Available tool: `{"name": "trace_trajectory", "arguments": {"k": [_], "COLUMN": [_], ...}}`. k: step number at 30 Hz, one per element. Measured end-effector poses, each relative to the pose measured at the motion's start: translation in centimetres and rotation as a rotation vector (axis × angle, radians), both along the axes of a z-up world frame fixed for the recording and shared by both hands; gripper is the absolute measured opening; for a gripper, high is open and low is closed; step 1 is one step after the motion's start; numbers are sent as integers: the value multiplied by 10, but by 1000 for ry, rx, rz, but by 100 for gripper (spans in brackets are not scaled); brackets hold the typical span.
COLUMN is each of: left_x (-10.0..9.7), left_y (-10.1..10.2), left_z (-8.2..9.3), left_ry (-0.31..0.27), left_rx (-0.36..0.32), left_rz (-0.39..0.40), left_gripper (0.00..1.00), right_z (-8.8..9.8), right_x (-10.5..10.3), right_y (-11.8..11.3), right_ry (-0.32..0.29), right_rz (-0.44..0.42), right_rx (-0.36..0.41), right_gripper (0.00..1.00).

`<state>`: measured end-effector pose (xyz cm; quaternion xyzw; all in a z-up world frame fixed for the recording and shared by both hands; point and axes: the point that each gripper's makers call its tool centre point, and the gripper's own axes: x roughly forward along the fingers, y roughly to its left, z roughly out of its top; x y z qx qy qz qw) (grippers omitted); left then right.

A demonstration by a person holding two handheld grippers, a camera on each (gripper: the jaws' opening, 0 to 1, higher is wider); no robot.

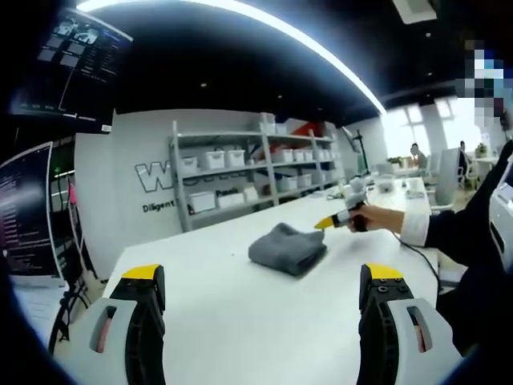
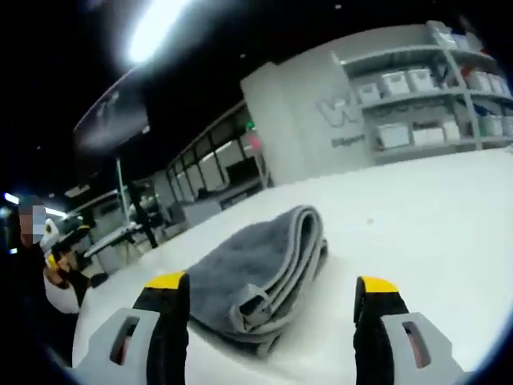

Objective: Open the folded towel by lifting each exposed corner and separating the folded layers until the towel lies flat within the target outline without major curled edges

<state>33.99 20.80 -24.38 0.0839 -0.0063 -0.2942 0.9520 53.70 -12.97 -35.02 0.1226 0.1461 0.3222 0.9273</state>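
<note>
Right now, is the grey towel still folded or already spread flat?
Folded. The grey towel lies on the white table as a thick bundle, with several stacked layers curving round at its near edge. No corner is lifted.

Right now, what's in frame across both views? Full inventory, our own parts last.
towel: 1, grey, folded, on the table, layered edge facing the right tool
table: 1, white, under the towel
shelving: 1 unit, pale grey, against the back wall, holding white bins
monitors: dark screens, at the left of the left gripper view
left tool: 1, grey with yellow tips, open, short of the towel
right tool: 1, grey with yellow tips, open, close to the towel's layered edge
hand: 1, holding the right tool
</note>
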Motion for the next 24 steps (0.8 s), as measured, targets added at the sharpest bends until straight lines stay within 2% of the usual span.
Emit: {"name": "trace_trajectory", "arguments": {"k": [8,13,24], "left_x": [0,0,0], "left_y": [0,0,1], "left_z": [-1,-1,0], "left_ry": [0,-1,-1], "left_rx": [5,7,10], "left_rz": [0,1,3], "left_gripper": [100,100,100], "right_z": [-10,-19,-33], "right_x": [1,0,-1], "right_y": [6,14,30], "right_ry": [14,24,46], "right_rz": [14,38,102], "right_rx": [-27,-80,-99], "right_gripper": [77,75,67]}}
